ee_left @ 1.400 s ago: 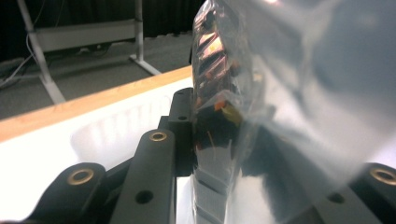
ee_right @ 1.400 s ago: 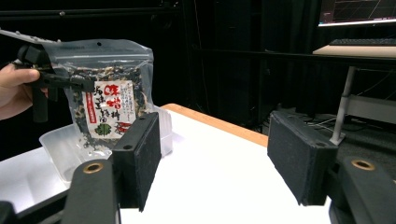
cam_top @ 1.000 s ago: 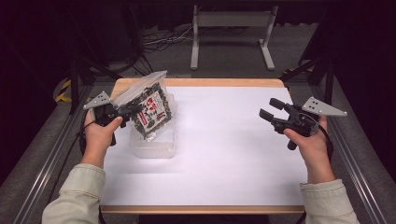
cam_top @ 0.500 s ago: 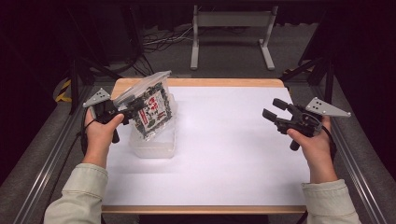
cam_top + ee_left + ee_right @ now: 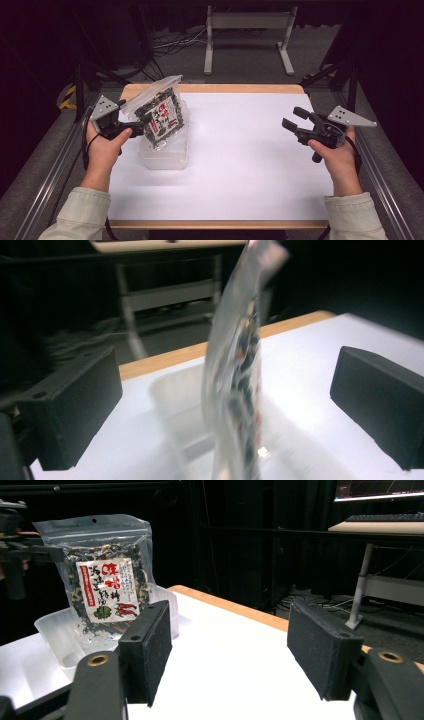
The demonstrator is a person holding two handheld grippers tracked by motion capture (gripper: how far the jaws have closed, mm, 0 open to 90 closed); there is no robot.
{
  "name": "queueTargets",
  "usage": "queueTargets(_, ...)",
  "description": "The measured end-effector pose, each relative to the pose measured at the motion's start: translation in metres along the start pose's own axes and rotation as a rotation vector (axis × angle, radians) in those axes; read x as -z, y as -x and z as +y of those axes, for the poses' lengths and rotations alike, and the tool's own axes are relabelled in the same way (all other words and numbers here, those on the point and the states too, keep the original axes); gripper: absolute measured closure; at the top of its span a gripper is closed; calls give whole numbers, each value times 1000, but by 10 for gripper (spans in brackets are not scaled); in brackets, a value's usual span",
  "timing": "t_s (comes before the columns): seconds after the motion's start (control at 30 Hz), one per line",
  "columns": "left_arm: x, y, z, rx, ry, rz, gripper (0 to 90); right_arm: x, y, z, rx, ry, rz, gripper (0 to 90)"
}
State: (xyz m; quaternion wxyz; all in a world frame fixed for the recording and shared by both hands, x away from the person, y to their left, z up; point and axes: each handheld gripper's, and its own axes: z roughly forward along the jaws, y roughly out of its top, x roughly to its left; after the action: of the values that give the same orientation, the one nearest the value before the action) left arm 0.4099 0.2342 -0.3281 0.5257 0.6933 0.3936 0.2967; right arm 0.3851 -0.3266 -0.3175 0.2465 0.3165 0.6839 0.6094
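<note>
Desk (image 5: 250, 165) carried a clear tray (image 5: 165, 155) at its left side. Snack bag (image 5: 161, 116) stood upright w/ its base in the tray, edge-on between the wide-apart jaws of left gripper (image 5: 131, 128), not pinched. Right gripper (image 5: 296, 121) hung well apart, jaws wide, empty.

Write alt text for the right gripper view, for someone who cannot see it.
A clear snack bag with a red and white label stands upright in a clear plastic tray on a white table, seen between the right gripper's open black jaws. The left gripper meets the bag's edge.
</note>
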Motion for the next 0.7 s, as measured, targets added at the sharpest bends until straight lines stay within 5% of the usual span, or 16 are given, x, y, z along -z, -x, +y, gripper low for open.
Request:
queueTargets(0.4, 50, 18, -30, 3, 31, -113, 19, 12, 2, -5, 15, -11, -22, 336)
queueTargets(0.7, 64, 20, -57, -32, 0, -207, 26, 33, 7, -14, 23, -9, -47, 313)
